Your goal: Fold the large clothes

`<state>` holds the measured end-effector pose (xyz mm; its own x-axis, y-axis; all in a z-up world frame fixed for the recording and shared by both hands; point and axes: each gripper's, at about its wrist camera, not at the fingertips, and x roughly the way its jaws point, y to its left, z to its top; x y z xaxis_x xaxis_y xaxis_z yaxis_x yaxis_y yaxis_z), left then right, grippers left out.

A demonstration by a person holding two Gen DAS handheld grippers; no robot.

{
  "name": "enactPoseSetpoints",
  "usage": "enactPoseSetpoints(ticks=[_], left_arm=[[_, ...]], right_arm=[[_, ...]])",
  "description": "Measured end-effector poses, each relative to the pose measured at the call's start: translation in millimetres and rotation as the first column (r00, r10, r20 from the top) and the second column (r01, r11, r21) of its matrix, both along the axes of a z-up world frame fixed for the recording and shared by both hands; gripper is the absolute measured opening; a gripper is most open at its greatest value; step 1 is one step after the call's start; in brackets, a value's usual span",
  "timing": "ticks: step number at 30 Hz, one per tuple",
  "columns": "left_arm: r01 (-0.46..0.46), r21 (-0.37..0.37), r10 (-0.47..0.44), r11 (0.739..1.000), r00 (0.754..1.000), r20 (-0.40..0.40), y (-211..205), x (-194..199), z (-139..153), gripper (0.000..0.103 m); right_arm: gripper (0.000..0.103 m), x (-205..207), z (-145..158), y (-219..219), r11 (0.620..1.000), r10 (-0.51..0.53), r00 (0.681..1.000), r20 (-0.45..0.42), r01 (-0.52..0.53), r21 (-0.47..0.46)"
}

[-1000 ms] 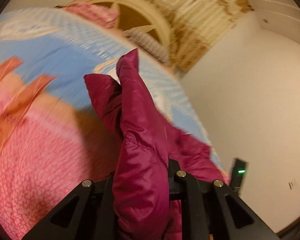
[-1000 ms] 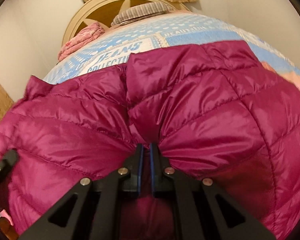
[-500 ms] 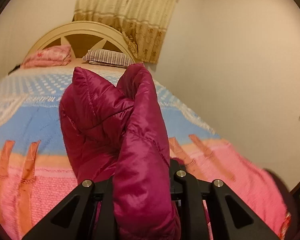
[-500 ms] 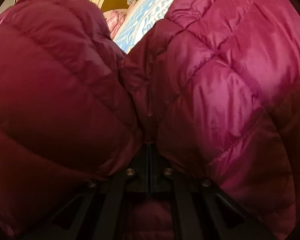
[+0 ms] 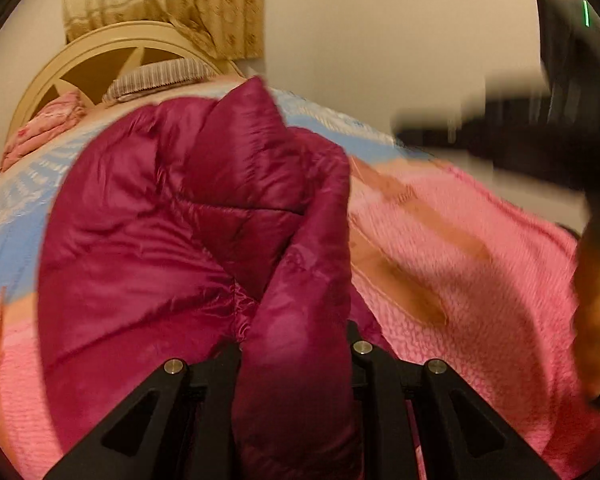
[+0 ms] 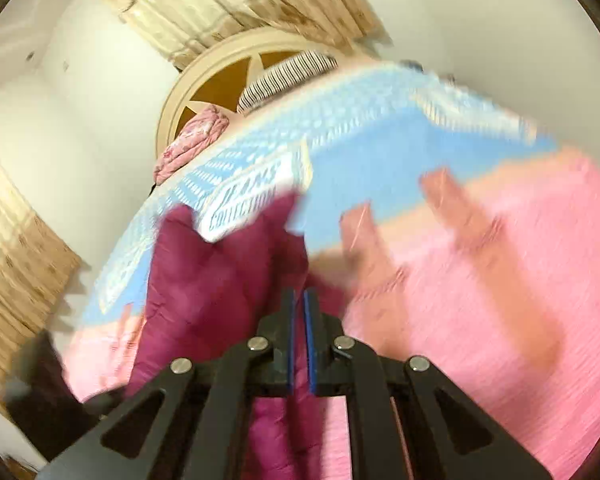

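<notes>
Magenta puffer jacket (image 5: 188,240) bunched on bed (image 5: 480,264), ahead of left gripper (image 5: 296,344); jaws clamped on puffy fold; right gripper (image 6: 299,320) jaws near-together, empty, just opening; jacket looks light, soft, slippery, springy; grip seams or hem.

Each view looked forward and downward along its own claw, over the bed (image 5: 480,264) toward the headboard (image 5: 112,52). The left wrist view sat close behind the bunched jacket (image 5: 188,232), which filled its centre. The right wrist view was tilted, with the headboard (image 6: 220,76) at upper centre. Both shared the bedspread, headboard, striped pillow (image 5: 160,76) and curtain (image 6: 228,0).
</notes>
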<state>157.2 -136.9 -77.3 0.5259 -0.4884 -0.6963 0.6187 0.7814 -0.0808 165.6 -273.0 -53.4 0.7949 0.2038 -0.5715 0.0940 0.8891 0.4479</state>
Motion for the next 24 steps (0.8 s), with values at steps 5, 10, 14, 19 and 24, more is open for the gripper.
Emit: enactPoseSetpoints(ticks=[5, 10, 14, 19, 24], left_arm=[[0.026, 0.067, -0.029, 0.997, 0.999, 0.039, -16.0, -3.2, -16.3, 0.014], [0.036, 0.069, -0.037, 0.997, 0.999, 0.013, -4.3, 0.8, -11.3, 0.018], [0.09, 0.122, -0.093, 0.988, 0.996, 0.017, 12.3, -19.3, 0.9, 0.029], [0.223, 0.15, -0.233, 0.963, 0.971, 0.046, 46.5, -61.2, 22.9, 0.04], [0.24, -0.018, -0.24, 0.971, 0.968, -0.075, 83.4, -44.4, 60.3, 0.044]], right_arm=[[0.035, 20.5, 22.3, 34.6, 0.974, 0.219, 0.974, 0.06, -0.214, -0.075], [0.037, 68.6, -8.4, 56.7, 0.948, 0.309, 0.95, -0.053, -0.312, -0.066], [0.014, 88.0, -48.2, 54.0, 0.948, 0.286, 0.941, -0.183, -0.306, -0.086], [0.006, 81.3, -68.2, 33.8, 0.957, 0.276, 0.943, -0.187, -0.287, -0.036], [0.005, 78.5, -83.6, 45.0, 0.945, 0.313, 0.933, -0.178, -0.324, -0.034]])
